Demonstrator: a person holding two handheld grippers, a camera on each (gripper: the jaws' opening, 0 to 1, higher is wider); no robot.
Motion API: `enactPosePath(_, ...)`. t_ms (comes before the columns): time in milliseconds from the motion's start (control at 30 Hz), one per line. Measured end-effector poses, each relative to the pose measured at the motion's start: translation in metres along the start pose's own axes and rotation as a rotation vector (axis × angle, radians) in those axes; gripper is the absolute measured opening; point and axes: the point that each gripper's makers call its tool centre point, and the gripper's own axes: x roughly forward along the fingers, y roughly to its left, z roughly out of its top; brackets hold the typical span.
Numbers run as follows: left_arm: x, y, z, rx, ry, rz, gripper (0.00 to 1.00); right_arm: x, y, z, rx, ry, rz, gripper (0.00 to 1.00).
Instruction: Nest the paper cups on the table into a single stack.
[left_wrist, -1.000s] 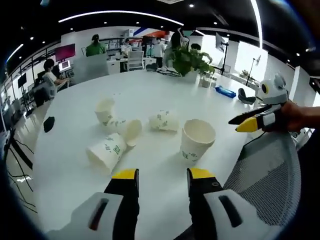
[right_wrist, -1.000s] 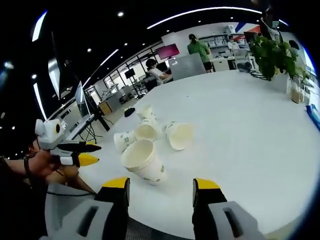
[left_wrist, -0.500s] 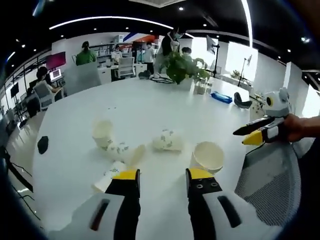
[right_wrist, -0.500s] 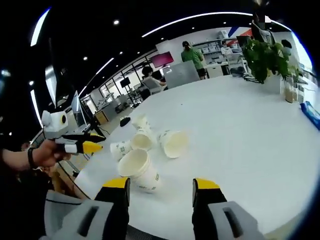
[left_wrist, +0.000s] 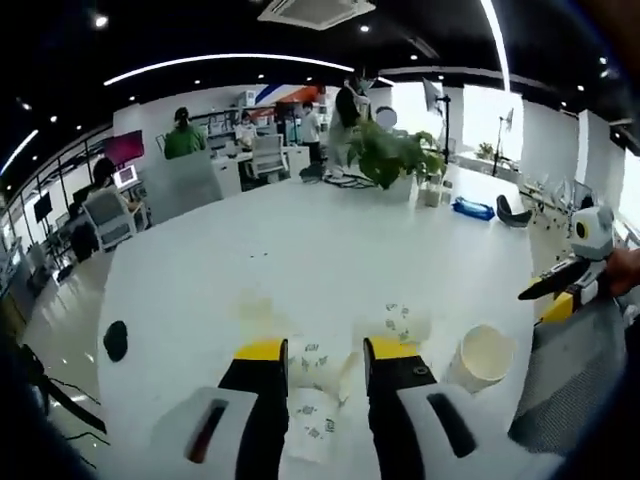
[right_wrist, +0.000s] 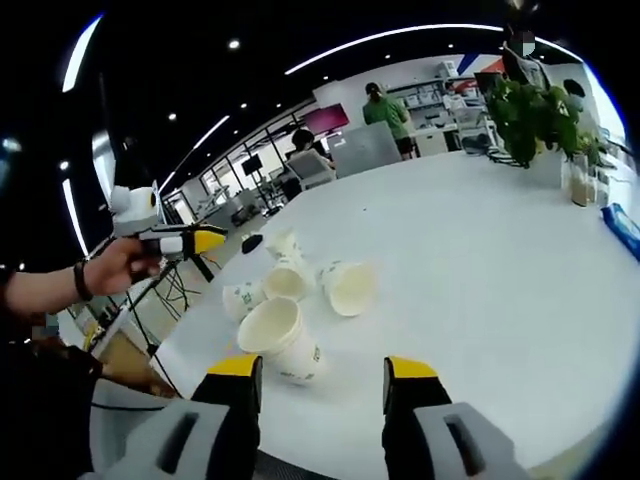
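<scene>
Paper cups, white with small green print, lie scattered on the round white table (right_wrist: 520, 260), none nested yet as far as these views show. In the right gripper view the upright cup (right_wrist: 281, 343) stands nearest, at about 11 o'clock from the right gripper (right_wrist: 324, 372), mouth open to the ceiling. Just beyond it three more lie on their sides in a loose cluster: a side-lying cup (right_wrist: 349, 288) at 12 o'clock with its mouth toward the camera, a middle cup (right_wrist: 288, 281) beside it, and a small left cup (right_wrist: 240, 297) at 10 o'clock. A fifth, the far cup (right_wrist: 285, 245), seems to stand behind them, though it is too small to be sure.

The right gripper's yellow-tipped jaws stand wide apart with nothing between them, short of the table's near edge. The left gripper (left_wrist: 314, 352) hangs low over the cluster, its jaws likewise spread and empty, with a tipped cup (left_wrist: 315, 415) showing in the gap below them. That view is blurred, so whether the tips touch any cup cannot be told.

The whole job appears to lie ahead: every cup is separate, and four of the five likely need righting or gathering into one stack.
</scene>
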Motion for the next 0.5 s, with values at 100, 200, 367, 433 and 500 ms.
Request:
enactPosePath(100,0.012,0.018,0.014,-0.042,-0.032,-0.008,0.28,0.0,0.001,-0.002,-0.002,0.007,-0.004,0.47)
enactPosePath(200,0.028,0.03,0.012,-0.01,0.0,-0.005,0.28,0.001,0.002,-0.004,-0.011,0.02,-0.008,0.47)
enactPosePath(367,0.05,0.036,-0.001,-0.004,0.074,-0.036,0.28,0.002,0.003,-0.006,-0.028,0.041,-0.015,0.47)
enactPosePath(433,0.057,0.039,-0.01,-0.001,0.092,-0.043,0.28,0.002,0.004,-0.007,-0.038,0.052,-0.018,0.47)
enactPosePath(500,0.058,0.036,-0.009,0.0,0.112,-0.054,0.28,0.002,0.004,-0.008,-0.041,0.058,-0.021,0.47)
